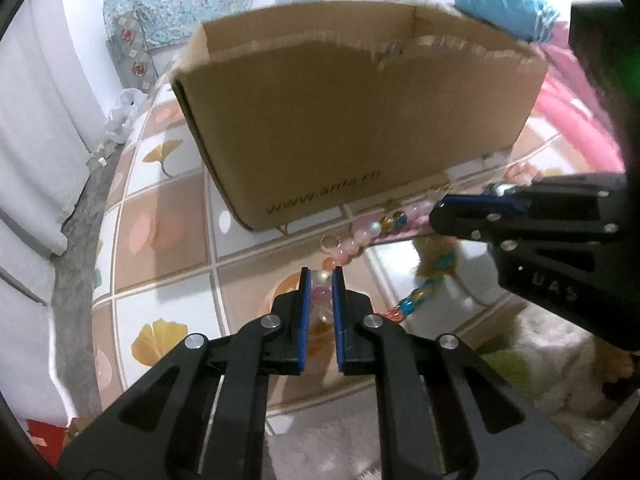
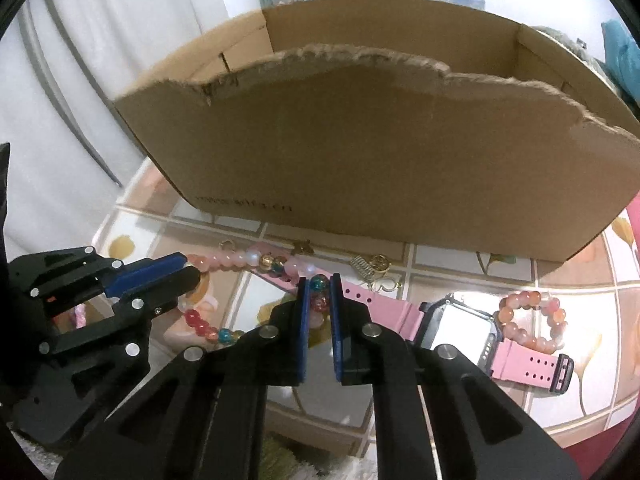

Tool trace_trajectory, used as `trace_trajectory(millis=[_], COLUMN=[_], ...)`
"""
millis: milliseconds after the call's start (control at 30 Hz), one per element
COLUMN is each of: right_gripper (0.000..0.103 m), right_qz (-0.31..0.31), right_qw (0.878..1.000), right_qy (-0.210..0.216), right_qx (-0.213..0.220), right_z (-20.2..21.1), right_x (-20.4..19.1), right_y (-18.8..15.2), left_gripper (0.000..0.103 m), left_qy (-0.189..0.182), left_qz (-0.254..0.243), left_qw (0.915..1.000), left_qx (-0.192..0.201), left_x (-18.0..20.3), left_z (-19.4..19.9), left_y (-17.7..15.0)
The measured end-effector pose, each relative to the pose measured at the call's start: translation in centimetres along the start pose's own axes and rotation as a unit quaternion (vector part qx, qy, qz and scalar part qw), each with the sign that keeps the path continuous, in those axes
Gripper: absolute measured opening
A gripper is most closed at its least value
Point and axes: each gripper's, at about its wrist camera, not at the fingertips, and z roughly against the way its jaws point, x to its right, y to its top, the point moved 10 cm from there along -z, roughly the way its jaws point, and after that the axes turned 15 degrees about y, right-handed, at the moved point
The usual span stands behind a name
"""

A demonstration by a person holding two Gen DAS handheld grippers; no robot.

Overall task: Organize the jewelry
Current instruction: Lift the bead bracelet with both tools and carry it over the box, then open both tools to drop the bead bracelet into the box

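Observation:
A long bead necklace (image 1: 362, 238) with pink, blue and orange beads hangs stretched between both grippers just above the tiled tabletop. My left gripper (image 1: 321, 276) is shut on its pale pink beads; it also shows in the right wrist view (image 2: 188, 270). My right gripper (image 2: 320, 282) is shut on the blue and red beads; it also shows in the left wrist view (image 1: 440, 206). An open cardboard box (image 1: 360, 120) (image 2: 380, 140) stands just behind the necklace. A pink-strapped watch (image 2: 460, 328) and a pink bead bracelet (image 2: 532, 320) lie to the right.
Small gold trinkets (image 2: 372, 270) lie on the table (image 2: 440, 264) in front of the box. The table's left edge (image 1: 116, 184) drops to the floor beside a white wall. Blue cloth (image 1: 504, 0) and a pink item (image 1: 576, 120) lie at the right.

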Motion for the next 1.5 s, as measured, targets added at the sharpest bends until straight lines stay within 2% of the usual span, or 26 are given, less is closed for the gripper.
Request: trace_trajectory(millis=[233,333,500,667,767,933,1033,1133,1200,1367,1433,1500], right_gripper=[0.01,0.01,0.01,0.01,0.01,0.01,0.01,0.01,0.01,0.011,0.011,0.011], right_qz=[0.021,0.037,0.087,0.106,0.089,0.0,-0.056,-0.108,-0.145,-0.178,-0.189,-0.186], right_qw=[0.999,0.997,0.988,0.984,0.987,0.993,0.989,0.981,0.974,0.963,0.962,0.963], right_qy=[0.026,0.035,0.052,0.072,0.09,0.115,0.125,0.132,0.134,0.138,0.133,0.129], right_qx=[0.035,0.061,0.114,0.127,0.096,-0.011,-0.062,-0.098,-0.114,-0.144,-0.148,-0.144], right_z=[3.9,6.2,10.3,11.0,9.2,1.4,-2.9,-6.4,-8.5,-11.0,-11.5,-11.0], right_x=[-1.9,-3.2,-5.4,-5.7,-4.1,0.7,3.2,4.8,5.9,6.6,6.9,6.7], right_y=[0.3,1.4,5.4,11.4,15.1,19.9,20.8,20.9,21.1,20.6,20.5,20.5], left_gripper=[0.009,0.009,0.009,0.009,0.009,0.009,0.009,0.009,0.009,0.011,0.023,0.027], left_qy=[-0.037,-0.048,-0.069,-0.092,-0.088,-0.053,-0.033,-0.008,0.014,0.056,0.064,0.066], left_qz=[0.033,0.045,0.063,0.073,0.074,0.052,0.031,0.018,0.012,-0.027,-0.032,-0.026], left_qw=[0.9982,0.9965,0.9894,0.983,0.9866,0.9964,0.9988,0.9987,0.9983,0.997,0.9967,0.997], left_qx=[0.033,0.053,0.111,0.141,0.115,0.042,-0.015,-0.047,-0.056,-0.046,-0.039,-0.03], left_x=[-0.7,-1.2,-2.5,-3.7,-4.2,-4.6,-4.4,-4.6,-5.0,-5.0,-4.8,-5.0], left_z=[4.4,6.4,10.6,11.6,9.1,1.9,-2.6,-6.2,-7.5,-8.9,-8.6,-8.0], left_y=[1.9,3.3,8.0,14.4,17.8,22.1,23.0,23.0,23.0,23.0,23.2,23.4])
